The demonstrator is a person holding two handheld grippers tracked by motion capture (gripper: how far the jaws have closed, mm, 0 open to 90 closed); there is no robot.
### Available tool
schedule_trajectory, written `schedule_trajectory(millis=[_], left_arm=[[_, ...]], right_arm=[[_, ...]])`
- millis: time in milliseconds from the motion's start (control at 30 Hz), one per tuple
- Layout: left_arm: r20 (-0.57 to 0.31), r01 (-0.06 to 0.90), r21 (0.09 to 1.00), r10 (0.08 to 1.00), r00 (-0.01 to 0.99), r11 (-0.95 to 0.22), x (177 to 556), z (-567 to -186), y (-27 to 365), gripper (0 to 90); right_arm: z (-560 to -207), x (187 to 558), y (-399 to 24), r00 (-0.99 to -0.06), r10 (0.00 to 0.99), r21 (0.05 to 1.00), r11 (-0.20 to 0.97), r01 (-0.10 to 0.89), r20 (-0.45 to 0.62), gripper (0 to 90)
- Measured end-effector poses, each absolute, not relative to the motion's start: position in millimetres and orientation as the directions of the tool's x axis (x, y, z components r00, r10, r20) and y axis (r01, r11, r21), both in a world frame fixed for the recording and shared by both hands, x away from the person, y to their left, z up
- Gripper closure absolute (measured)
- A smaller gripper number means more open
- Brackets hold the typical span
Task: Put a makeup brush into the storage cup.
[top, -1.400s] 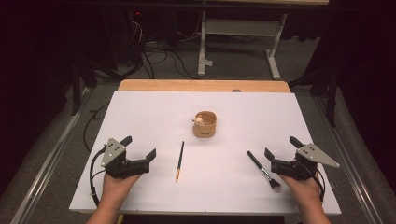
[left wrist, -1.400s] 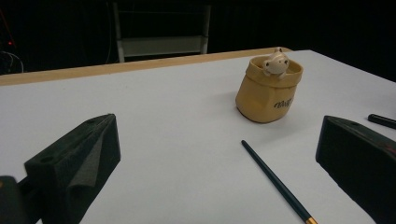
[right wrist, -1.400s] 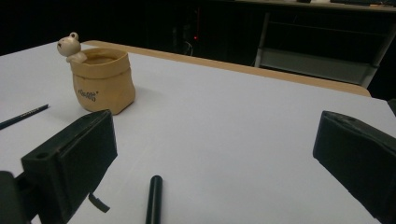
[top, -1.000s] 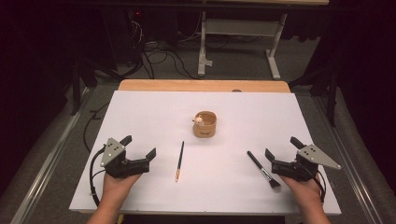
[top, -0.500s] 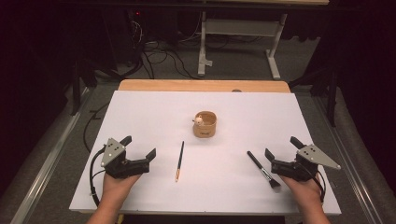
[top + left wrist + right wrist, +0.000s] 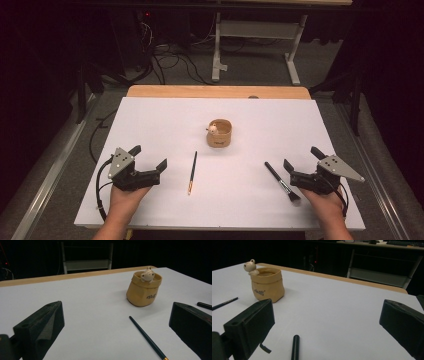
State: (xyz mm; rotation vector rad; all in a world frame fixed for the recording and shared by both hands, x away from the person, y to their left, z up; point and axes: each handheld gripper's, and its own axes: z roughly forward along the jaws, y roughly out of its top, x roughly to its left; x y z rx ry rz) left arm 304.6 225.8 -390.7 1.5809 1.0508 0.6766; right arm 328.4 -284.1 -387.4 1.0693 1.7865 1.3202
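- Thin dark pencil-like brush (image 6: pixel 192 172) lying flat on the white table (image 6: pixel 150 125), just right of the left gripper (image 6: pixel 150 164), not touching it.
- Long, straight and skinny, with a small gold band near the close end.
- Black makeup brush (image 6: pixel 282 183) lying flat too, slanted, just left of the right gripper (image 6: pixel 300 165).
- Round smooth black handle, shiny silver neck, dark soft bristles at the near end.
- Little tan pot (image 6: pixel 219 133) standing upright past both brushes, near the middle of the table.
- Shaped like a soft sack with a rolled rim, smooth and shiny like clay.
- Tiny pale animal figure (image 6: pixel 213 129) peeking over the rim of the pot.
- Left gripper held in a hand, resting low at the near left, jaws spread wide, holding nothing.
- Right gripper held in the other hand at the near right, jaws also wide apart, holding nothing.
- Chunky black blocks for jaws, dull and flat-faced.
- Smooth white tabletop with a light wooden strip (image 6: pixel 215 91) along the far edge.
- Dark floor with cables (image 6: pixel 165 60) beyond.
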Motion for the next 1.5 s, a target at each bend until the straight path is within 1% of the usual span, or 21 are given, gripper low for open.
schedule_trajectory(millis=[533, 867, 1100, 1500], left_arm=[[-0.095, 0.302, 0.952, 0.889, 0.447, -0.05, 305, -391, 223, 0.6], [-0.088, 0.328, 0.942, 0.891, 0.446, -0.071, 307, -392, 222, 0.6], [-0.089, 0.413, 0.904, 0.899, 0.428, -0.107, 313, -396, 220, 0.6], [-0.098, 0.503, 0.853, 0.902, 0.419, -0.141, 319, -404, 220, 1.3]], right_arm=[[-386, 326, -281, -0.439, 0.897, 0.964, 0.159, 0.215, -0.05, 2.9], [-386, 326, -279, -0.434, 0.9, 0.954, 0.165, 0.25, -0.042, 4.7], [-387, 326, -278, -0.438, 0.898, 0.951, 0.179, 0.251, -0.054, 4.7], [-388, 326, -276, -0.429, 0.9, 0.946, 0.2, 0.255, -0.075, 4.6]])
